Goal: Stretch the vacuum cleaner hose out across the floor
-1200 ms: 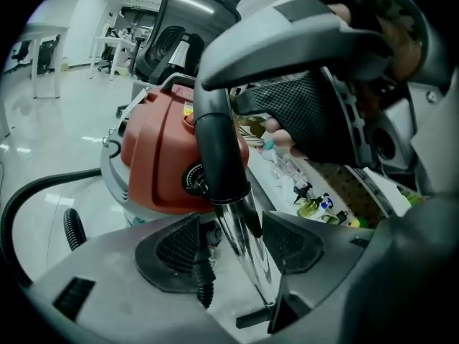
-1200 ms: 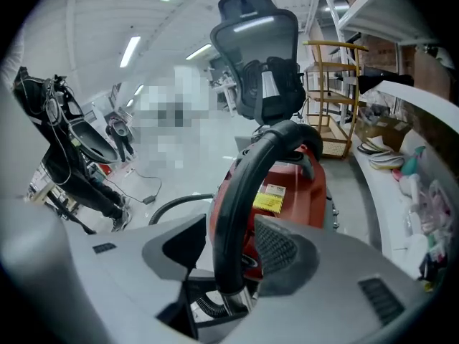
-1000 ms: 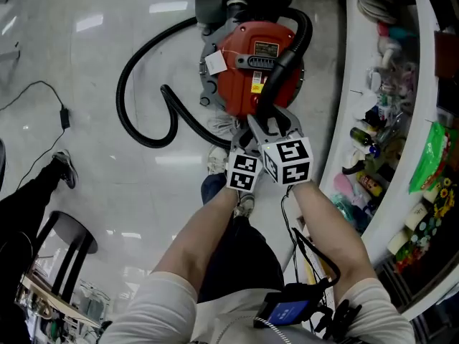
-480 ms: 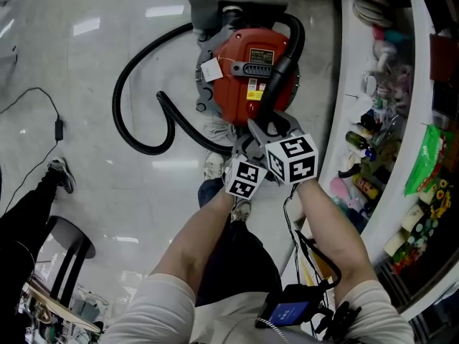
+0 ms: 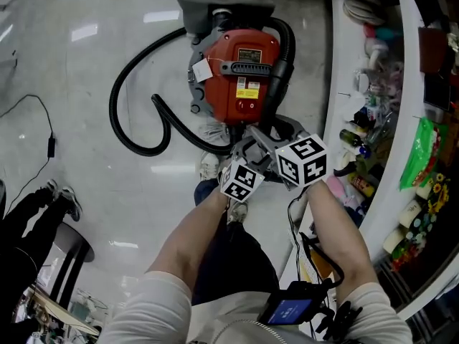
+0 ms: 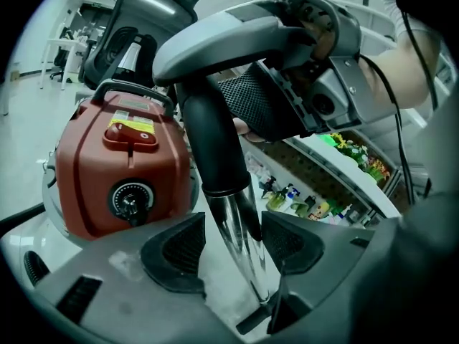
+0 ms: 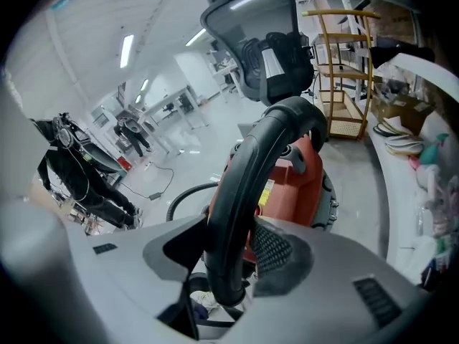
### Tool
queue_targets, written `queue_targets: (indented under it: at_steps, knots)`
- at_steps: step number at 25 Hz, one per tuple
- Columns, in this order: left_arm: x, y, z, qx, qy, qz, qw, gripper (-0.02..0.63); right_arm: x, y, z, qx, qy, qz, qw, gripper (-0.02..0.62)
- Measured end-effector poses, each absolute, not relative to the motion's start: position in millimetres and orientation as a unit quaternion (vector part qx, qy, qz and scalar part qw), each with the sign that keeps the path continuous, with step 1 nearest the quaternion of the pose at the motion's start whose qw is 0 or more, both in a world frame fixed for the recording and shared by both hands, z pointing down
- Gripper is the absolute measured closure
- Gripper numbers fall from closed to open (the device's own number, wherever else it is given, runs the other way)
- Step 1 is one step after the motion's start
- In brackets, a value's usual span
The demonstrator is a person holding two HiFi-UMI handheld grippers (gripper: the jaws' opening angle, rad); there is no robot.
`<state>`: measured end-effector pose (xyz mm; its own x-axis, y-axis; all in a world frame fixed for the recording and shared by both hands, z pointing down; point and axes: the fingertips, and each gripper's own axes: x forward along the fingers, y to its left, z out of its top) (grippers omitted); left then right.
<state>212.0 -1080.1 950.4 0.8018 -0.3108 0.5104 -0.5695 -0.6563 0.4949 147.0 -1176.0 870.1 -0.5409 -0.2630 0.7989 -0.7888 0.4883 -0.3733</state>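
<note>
The red vacuum cleaner (image 5: 240, 77) stands on the pale floor ahead of my feet. Its black hose (image 5: 122, 120) runs from the vacuum's far side and curls in a loop on the floor to the left. The hose's curved black handle (image 7: 247, 170) rises in front of the vacuum, with a chrome tube (image 6: 240, 235) below it. My right gripper (image 5: 276, 129) (image 7: 229, 253) is shut on the black handle. Just under it, my left gripper (image 5: 244, 147) (image 6: 233, 242) is shut on the chrome tube. Both grippers sit close together at the vacuum's near edge.
A curved white shelf (image 5: 344, 84) crowded with bottles and packets runs along the right. A grey office chair (image 7: 265, 41) stands behind the vacuum. A thin cable (image 5: 50, 145), a black stool (image 5: 68, 242) and another person's legs (image 5: 32, 210) are at the left.
Both grippers have drawn the handle a little toward me and to the right, off the vacuum's top. The hose loop on the floor lies much as before.
</note>
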Motion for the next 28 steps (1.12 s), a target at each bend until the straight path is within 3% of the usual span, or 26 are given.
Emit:
queue_targets:
  at_steps: [8,13,28]
  knots:
    - [248.9,-1057.8,923.3,0.914,-0.197,0.188,0.299,0.362,158.2,-1145.4,830.3,0.305,-0.809,0.379,0.332,0.413]
    - [261.1,-1054.8,905.7,0.915,-0.209,0.179,0.297,0.453,171.1,-1137.3,802.0,0.314,-0.817,0.371,0.312,0.414]
    - [219.1,-1090.9,804.4,0.912,-0.274,0.183,0.244,0.462,149.6,-1149.2,681.3,0.297,-0.852,0.321,0.288,0.413]
